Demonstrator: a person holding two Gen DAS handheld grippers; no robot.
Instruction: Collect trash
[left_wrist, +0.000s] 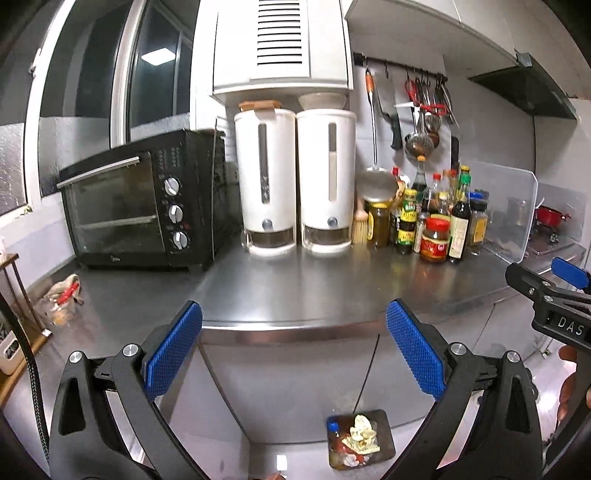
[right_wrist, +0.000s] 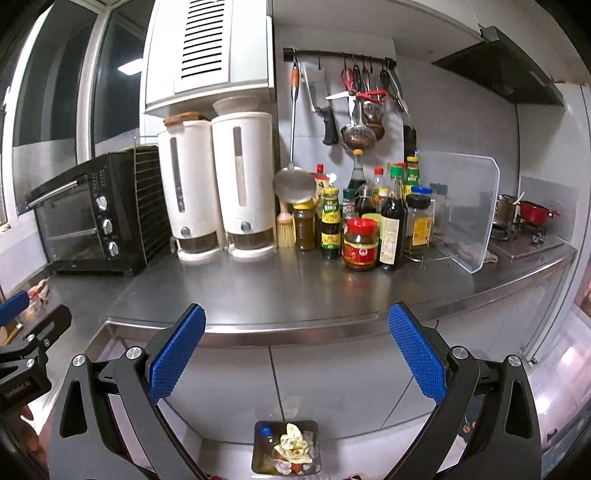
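I have both the left gripper (left_wrist: 293, 347) and the right gripper (right_wrist: 295, 349) released, fingers spread with nothing between them, held before the steel desk (right_wrist: 295, 291). The trash bin (right_wrist: 286, 448) sits on the floor below the desk edge, holding crumpled paper (right_wrist: 293, 443).

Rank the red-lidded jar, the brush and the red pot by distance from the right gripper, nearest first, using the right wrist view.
From the right gripper:
1. Red-lidded jar, front of the bottle cluster, slightly right.
2. Brush, behind it, beside the white dispensers.
3. Red pot, far right on the stove.
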